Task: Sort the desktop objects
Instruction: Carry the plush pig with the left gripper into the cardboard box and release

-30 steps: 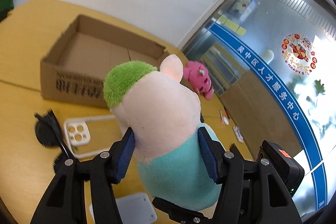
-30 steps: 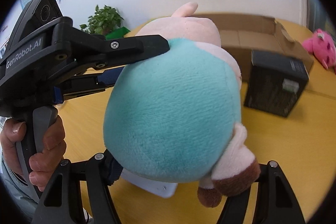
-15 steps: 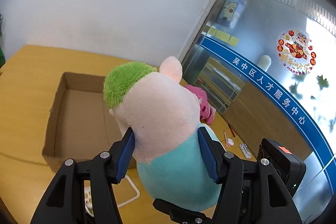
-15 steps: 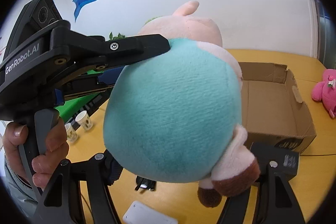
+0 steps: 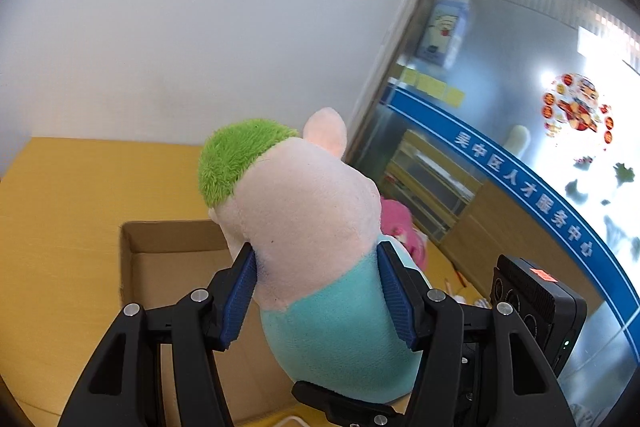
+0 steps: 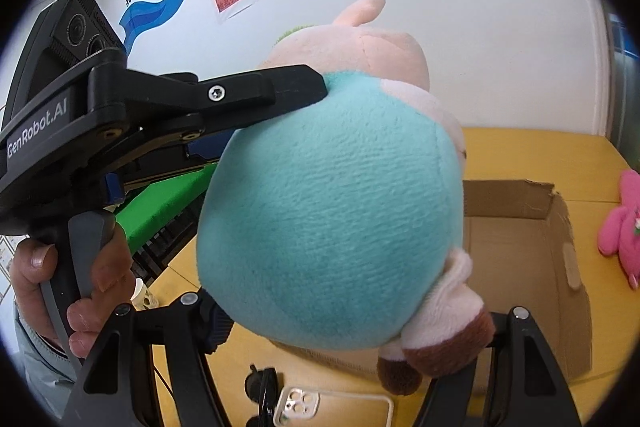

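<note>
A plush pig with green hair, a pink head and a teal body hangs in the air above the table. My left gripper is shut on it, blue pads pressing both sides where head meets body. In the right wrist view one black left finger lies along the toy's top. My right gripper is shut on the toy's lower end, one finger against the teal belly and the other against the brown foot. An open cardboard box sits below and beyond the toy; its wall shows behind the belly.
A pink plush lies on the yellow table right of the box, partly hidden in the left view. Sunglasses and a clear phone case lie near the front edge. A person's hand grips the left handle. A glass partition stands right.
Both grippers have risen with the plush pig held between them and moved toward the box. The box and table have sunk lower in view; the black case has dropped out of the right view.
</note>
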`<state>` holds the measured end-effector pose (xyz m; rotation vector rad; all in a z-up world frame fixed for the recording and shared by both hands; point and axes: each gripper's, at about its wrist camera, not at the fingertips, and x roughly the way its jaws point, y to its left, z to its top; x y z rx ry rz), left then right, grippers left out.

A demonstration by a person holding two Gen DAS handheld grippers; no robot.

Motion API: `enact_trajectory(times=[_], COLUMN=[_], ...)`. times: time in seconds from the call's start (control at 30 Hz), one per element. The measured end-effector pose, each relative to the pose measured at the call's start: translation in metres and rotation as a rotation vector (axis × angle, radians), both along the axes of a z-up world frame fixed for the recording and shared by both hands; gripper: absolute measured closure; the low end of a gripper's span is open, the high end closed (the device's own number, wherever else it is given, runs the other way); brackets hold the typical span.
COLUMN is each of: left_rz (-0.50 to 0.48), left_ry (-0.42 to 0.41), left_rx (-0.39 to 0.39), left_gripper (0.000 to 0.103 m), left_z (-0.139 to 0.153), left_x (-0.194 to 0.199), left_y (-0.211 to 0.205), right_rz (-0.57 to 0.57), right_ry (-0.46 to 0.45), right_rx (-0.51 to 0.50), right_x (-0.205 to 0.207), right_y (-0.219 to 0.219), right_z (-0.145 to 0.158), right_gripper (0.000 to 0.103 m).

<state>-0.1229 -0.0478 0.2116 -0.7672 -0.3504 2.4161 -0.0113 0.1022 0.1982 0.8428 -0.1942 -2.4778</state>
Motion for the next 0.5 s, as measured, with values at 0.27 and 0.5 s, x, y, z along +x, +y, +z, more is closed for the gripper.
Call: enact_trajectory(times=[0.27,0.5], left_rz=[0.110,0.114], left_ry=[-0.159,-0.318], left_rx=[0.019,-0.025], left_gripper=[0.041,0.041], left_z=[-0.062,-0.130], left_x=[-0.096,-0.168], left_y=[-0.043,-0.043], right_rz=[0.079,0.051], right_ry=[-0.177,-0.375], right_rx=[0.008,-0.027], right_x=[-0.116,-0.195], right_y=[-0.038,-0.052], right_z=[-0.052,-0.122], right_gripper=[0.033,0.033])
